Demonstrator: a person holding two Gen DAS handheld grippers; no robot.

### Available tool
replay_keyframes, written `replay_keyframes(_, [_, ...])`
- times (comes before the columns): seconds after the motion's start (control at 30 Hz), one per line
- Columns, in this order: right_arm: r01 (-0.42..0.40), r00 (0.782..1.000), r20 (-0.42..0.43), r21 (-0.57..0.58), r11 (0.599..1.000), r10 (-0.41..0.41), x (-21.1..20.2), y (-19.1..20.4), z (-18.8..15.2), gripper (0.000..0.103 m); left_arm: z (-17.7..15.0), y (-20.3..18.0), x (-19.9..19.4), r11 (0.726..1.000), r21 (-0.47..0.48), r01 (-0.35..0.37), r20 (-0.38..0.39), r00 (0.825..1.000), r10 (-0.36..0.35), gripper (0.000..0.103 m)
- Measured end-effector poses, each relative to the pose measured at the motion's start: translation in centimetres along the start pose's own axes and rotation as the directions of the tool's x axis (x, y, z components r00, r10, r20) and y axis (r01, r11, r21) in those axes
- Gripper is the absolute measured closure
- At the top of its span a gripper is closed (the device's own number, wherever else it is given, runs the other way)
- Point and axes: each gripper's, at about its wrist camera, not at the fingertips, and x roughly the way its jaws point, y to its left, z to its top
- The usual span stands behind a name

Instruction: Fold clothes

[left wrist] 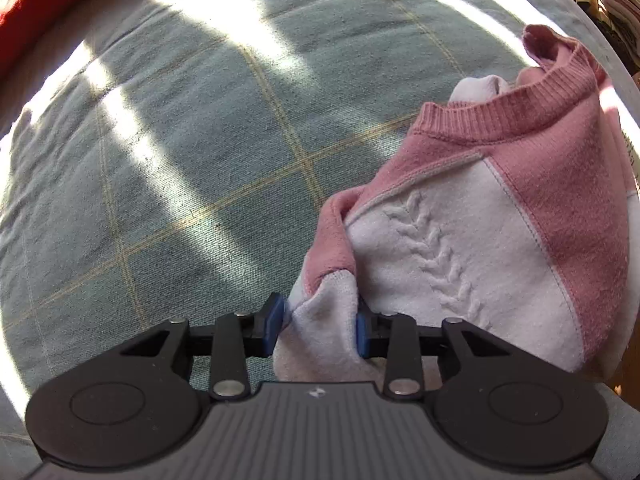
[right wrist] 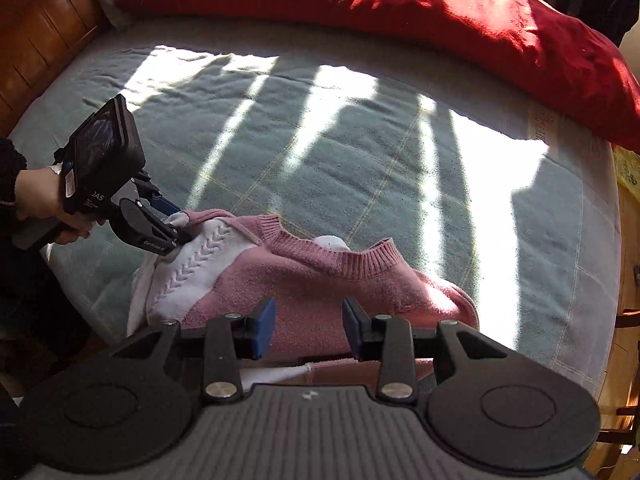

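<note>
Sweater (right wrist: 304, 280): pink and white knit with a ribbed pink collar and a raised braid pattern on the white panel; lies bunched near the close edge of the bed, part of it hanging over that edge.
Bed (right wrist: 340, 168): covered in a grey-green blanket crossed by thin yellow lines, striped with bright sun and shadow.
Left claw (left wrist: 320, 326): points down at the sweater's corner; blue pads pressed onto a white fold of the sleeve end from both sides, so clamped on the sweater.
Left claw from the right wrist view (right wrist: 176, 226): tips buried in the white and pink cloth at the sweater's left end, cloth drawn up slightly toward them.
Left hand (right wrist: 44, 200): wrapped around the grey handle of the left tool, dark sleeve at the wrist.
Right claw (right wrist: 308, 330): fingers apart, hanging above the pink part of the sweater below the collar; pads not pressing on cloth, nothing gripped.
Red pillow (right wrist: 400, 12): long, lies across the far side of the bed, well apart from the sweater.
Wooden frame (right wrist: 36, 44): brown boards along the bed's far left side.
</note>
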Motion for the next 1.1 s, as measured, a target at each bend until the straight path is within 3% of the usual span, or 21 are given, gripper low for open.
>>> replay_keyframes(0.03, [-0.001, 1.000, -0.021, 0.007, 1.000, 0.001, 0.5, 0.4, 0.1, 0.057, 0.1, 0.1, 0.2, 1.000, 0.013, 0.019, -0.007, 1.000, -0.019, 0.087])
replay_keyframes(0.27, [0.018, 0.989, -0.151, 0.069, 0.997, -0.008, 4.7, 1.8, 0.4, 0.056, -1.0, 4.4, -2.3, 0.990, -0.107, 0.097, 0.062, 0.994, -0.091, 0.092])
replay_keyframes(0.5, [0.041, 0.983, -0.180, 0.110, 0.993, -0.021, 5.6, 2.5, 2.2, 0.056, -1.1, 9.1, -7.2, 0.979, -0.190, 0.077, 0.217, 0.976, -0.034, 0.093])
replay_keyframes(0.63, [0.059, 0.984, -0.175, 0.116, 0.991, -0.038, 5.5, 2.7, 3.6, 0.056, -0.3, 11.7, -9.2, 0.982, -0.191, 0.004, 0.284, 0.957, 0.051, 0.093])
replay_keyframes(0.73, [0.067, 0.984, -0.173, 0.128, 0.989, -0.044, 5.7, 2.6, 4.4, 0.056, 0.1, 13.6, -10.2, 0.977, -0.213, -0.008, 0.311, 0.947, 0.076, 0.093])
replay_keyframes(0.83, [0.078, 0.984, -0.168, 0.142, 0.987, -0.054, 5.9, 2.5, 5.0, 0.056, 0.4, 15.0, -10.0, 0.973, -0.228, -0.023, 0.309, 0.946, 0.095, 0.093])
replay_keyframes(1.1, [0.103, 0.980, -0.183, 0.140, 0.985, -0.077, 7.9, 0.0, 6.5, 0.056, -0.9, 17.3, -3.7, 0.958, -0.286, -0.008, 0.129, 0.990, 0.047, 0.092])
